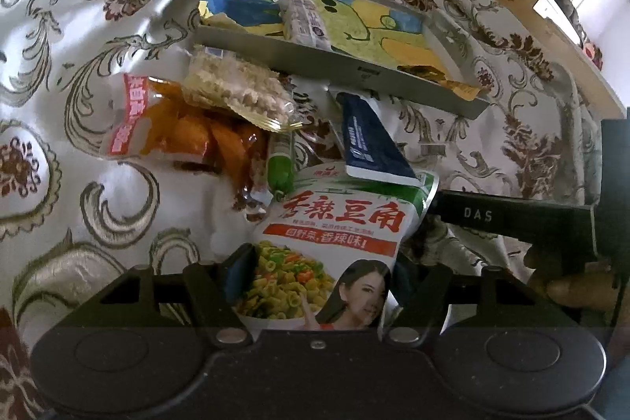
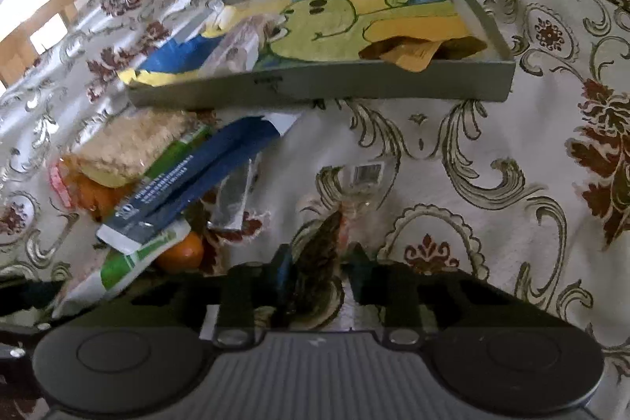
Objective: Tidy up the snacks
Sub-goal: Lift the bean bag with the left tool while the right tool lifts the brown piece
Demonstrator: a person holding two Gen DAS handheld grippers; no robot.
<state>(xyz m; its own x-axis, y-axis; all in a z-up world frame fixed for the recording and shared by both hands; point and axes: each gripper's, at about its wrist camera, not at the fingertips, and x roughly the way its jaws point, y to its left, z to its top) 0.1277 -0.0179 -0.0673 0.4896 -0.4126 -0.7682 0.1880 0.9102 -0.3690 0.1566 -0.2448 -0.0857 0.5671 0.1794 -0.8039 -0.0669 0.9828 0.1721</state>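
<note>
**Snack packets gathered before a painted tray**

A grey tray (image 2: pixel 488 81), its floor painted with a green cartoon figure, is seen on a floral damask cloth (image 1: pixel 78 38), already holding a white packet (image 1: pixel 305 20) and an orange one (image 2: pixel 409 56). Just before it a heap is piled: a pale puffed-snack bag (image 1: pixel 236 89), an orange-filled bag (image 1: pixel 177 128) and a navy sachet (image 1: pixel 370 144). A spicy-bean packet (image 1: pixel 334 243) is clasped between the half-spread fingers of the left gripper (image 1: pixel 327 286). A clear-wrapped dark snack (image 2: pixel 323 254) is pinched by the narrowly set right gripper (image 2: pixel 321 270).
</note>
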